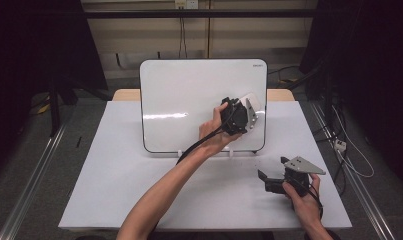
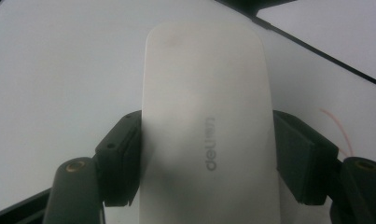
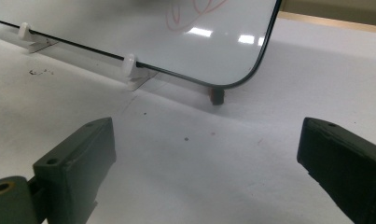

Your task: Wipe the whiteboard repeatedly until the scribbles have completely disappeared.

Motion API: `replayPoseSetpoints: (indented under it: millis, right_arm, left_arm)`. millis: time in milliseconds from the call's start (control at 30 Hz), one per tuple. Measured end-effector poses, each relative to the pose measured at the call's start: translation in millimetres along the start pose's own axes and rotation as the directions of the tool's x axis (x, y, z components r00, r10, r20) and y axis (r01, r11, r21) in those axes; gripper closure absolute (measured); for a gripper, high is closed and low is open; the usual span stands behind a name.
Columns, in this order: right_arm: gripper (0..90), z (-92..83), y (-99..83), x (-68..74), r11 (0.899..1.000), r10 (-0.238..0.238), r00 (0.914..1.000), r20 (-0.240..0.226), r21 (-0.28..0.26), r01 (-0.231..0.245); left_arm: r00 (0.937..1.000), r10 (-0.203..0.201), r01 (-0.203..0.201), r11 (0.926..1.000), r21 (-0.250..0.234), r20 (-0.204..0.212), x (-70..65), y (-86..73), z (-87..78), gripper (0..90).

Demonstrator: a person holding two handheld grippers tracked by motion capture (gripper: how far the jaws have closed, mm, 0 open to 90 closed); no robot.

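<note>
White table (image 1: 139,190), propped whiteboard (image 1: 179,100); left tool (image 2: 206,154) pinching white eraser (image 2: 206,93) against it, right tool (image 3: 206,172) spread.

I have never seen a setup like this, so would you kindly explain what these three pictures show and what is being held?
A person sits at a white table and works with a hand-held two-jaw gripper in each hand. One picture is taken from above; the other two come from cameras riding on the grippers. A whiteboard stands propped on the table, with faint red marks near its lower corner. The left gripper is shut on a white eraser and holds it against the board. The right gripper rests low over the table, its jaws open with nothing between them.
</note>
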State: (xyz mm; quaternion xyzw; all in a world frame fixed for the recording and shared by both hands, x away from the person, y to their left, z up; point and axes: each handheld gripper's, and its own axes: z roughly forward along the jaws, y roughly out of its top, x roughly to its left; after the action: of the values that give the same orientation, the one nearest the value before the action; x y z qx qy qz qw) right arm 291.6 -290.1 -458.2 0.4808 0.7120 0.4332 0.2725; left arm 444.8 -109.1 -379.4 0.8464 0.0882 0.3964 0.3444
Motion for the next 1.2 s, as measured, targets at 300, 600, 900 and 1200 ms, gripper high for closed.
replayPoseSetpoints:
  millis: [300,600,900,1200]
  right_arm:
    - [4.3,0.5,0.6,1.7,1.0,0.0,1.0,0.001,0.005,0.0]
    - [4.3,1.1,0.4,1.5,1.0,-0.008,1.0,-0.001,0.003,0.008]
    - [4.2,-0.3,0.0,0.6,1.0,-0.001,1.0,0.003,0.001,0.001]
    - [4.2,-0.4,-0.2,0.3,1.0,0.0,1.0,0.001,0.002,0.0]
  left_arm:
    - [0.9977,0.052,-0.052,0.9986,-0.005,0.043,-35.7,-13.7,-3.8,30.9]
    - [0.9913,0.109,-0.108,0.9941,-0.009,0.075,-57.4,-23.6,-8.0,30.9]
    - [0.9966,0.056,-0.057,0.9983,0.011,0.06,-25.4,-14.1,-6.6,31.1]
    - [0.9996,-0.016,0.016,0.9999,0.001,-0.022,15.0,-9.3,-6.3,31.1]
